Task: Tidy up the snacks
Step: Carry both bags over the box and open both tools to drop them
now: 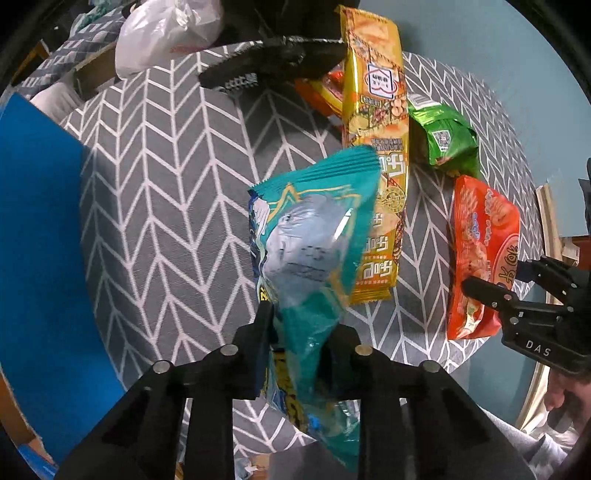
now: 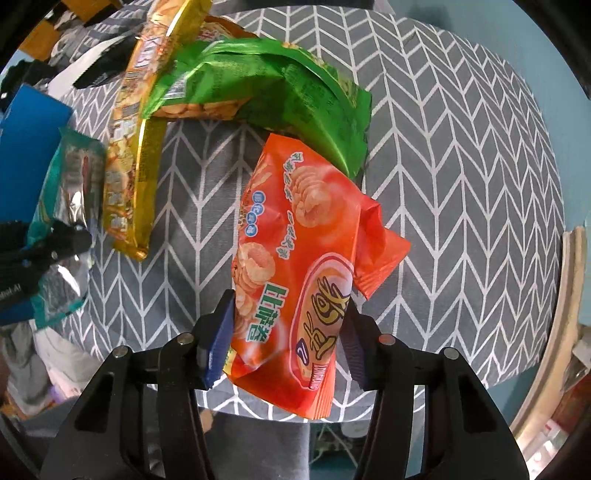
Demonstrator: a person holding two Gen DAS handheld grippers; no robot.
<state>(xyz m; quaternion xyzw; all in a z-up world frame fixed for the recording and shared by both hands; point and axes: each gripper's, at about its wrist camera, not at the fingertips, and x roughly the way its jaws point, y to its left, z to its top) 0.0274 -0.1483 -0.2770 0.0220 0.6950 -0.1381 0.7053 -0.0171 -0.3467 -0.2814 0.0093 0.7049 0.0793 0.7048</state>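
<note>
Left wrist view: your left claw [image 1: 301, 325] is pinched shut on the teal packet [image 1: 314, 254], which stands up between the fingers, clear of the table [image 1: 166, 184] with its grey chevron cloth. Behind it lie the long yellow packet [image 1: 376, 122], the green bag [image 1: 445, 138] and the orange bag [image 1: 480, 236]; your right claw [image 1: 476, 288] comes in from the right with its fingers either side of that orange bag. Only here: blue panel [image 1: 37, 240] filling the left side, white plastic bag [image 1: 166, 33] at the top. Right wrist view: right claw [image 2: 288, 325] is closed on the orange bag [image 2: 295, 266], fingers pressing both sides. The green bag [image 2: 266, 92] touches its far end; the yellow packet [image 2: 136, 147] lies left. Left claw [image 2: 48, 243] shows at the left edge gripping the teal packet [image 2: 70, 206], foil back visible here only.
</note>
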